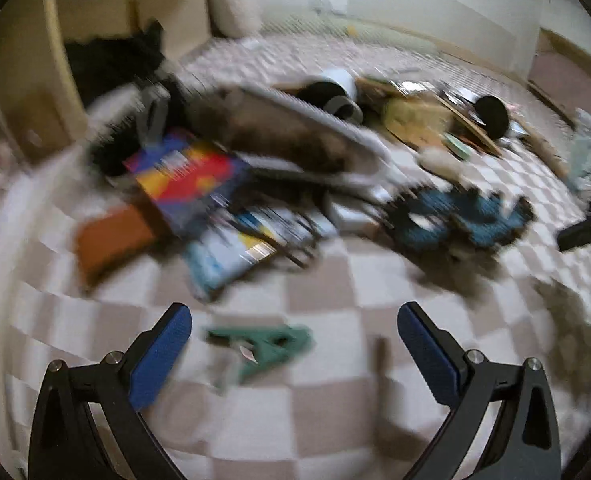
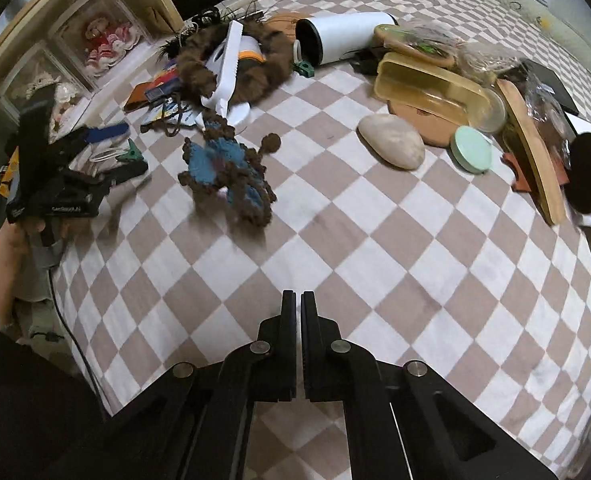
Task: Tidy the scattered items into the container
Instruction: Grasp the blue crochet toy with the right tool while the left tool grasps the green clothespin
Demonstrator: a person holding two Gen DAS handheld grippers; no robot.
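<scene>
The left tongs [image 1: 295, 344] gape wide and empty just above a green clothes peg [image 1: 263, 346], which lies between the pads on the checkered bed cover [image 1: 335, 420], its long axis crosswise to them. The right tongs [image 2: 298, 344] hang pressed together, holding nothing, well away. No container can be picked out with certainty.

Checkered bedspread [image 2: 335, 240], green clip [image 1: 263, 346], stone [image 2: 391, 140], mint lid [image 2: 471, 149]
</scene>
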